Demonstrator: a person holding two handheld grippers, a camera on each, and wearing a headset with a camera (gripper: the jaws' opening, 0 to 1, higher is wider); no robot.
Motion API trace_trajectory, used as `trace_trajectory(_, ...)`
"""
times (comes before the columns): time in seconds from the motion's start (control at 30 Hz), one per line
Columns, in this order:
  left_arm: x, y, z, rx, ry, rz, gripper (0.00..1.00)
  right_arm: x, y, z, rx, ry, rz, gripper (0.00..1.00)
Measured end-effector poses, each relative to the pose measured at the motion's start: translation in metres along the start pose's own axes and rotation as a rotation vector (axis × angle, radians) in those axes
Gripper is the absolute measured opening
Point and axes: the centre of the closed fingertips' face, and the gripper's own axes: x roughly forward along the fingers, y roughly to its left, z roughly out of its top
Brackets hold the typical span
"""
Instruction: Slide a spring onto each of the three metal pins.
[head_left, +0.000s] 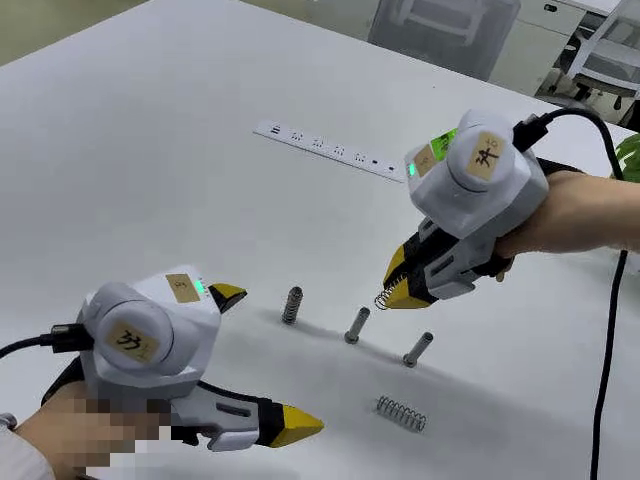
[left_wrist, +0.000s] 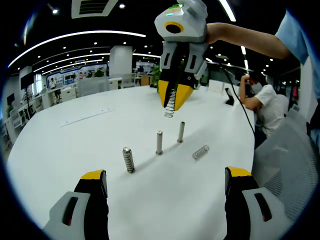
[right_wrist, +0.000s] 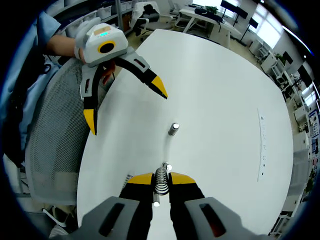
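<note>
White desk (head_left: 150, 150) lies under my left gripper (head_left: 272, 360), spread wide and empty, and my right gripper (head_left: 400, 290), pinching one spring (head_left: 383, 297) over the pin row. Leftmost pin (head_left: 294, 291) carries a fitted spring (head_left: 291, 308); middle pin (head_left: 357, 325) and end pin (head_left: 418, 349) stand bare, a loose spring (head_left: 401, 413) lying near them.

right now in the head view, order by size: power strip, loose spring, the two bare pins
1. power strip, longest.
2. loose spring, slightly, though nearer the camera.
3. middle pin and bare end pin: alike, unranked.
</note>
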Motion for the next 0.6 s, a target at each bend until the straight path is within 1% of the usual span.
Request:
trace_trajectory(0.07,0.000,0.000,0.001,0.000,0.001,0.003,1.00,0.004,-0.004,0.001,-0.003,0.002,-0.001,0.12)
trace_trajectory(0.2,-0.001,0.003,0.001,-0.005,0.002,0.012,1.00,0.009,-0.007,-0.004,-0.054,0.071,-0.001,0.12)
trace_trajectory(0.37,-0.001,0.004,-0.001,-0.013,0.006,0.014,0.99,0.016,-0.008,-0.001,-0.069,0.083,0.009,0.12)
trace_trajectory(0.6,-0.001,0.007,-0.004,-0.012,0.006,0.022,0.99,0.023,-0.008,-0.004,-0.089,0.112,0.020,0.12)
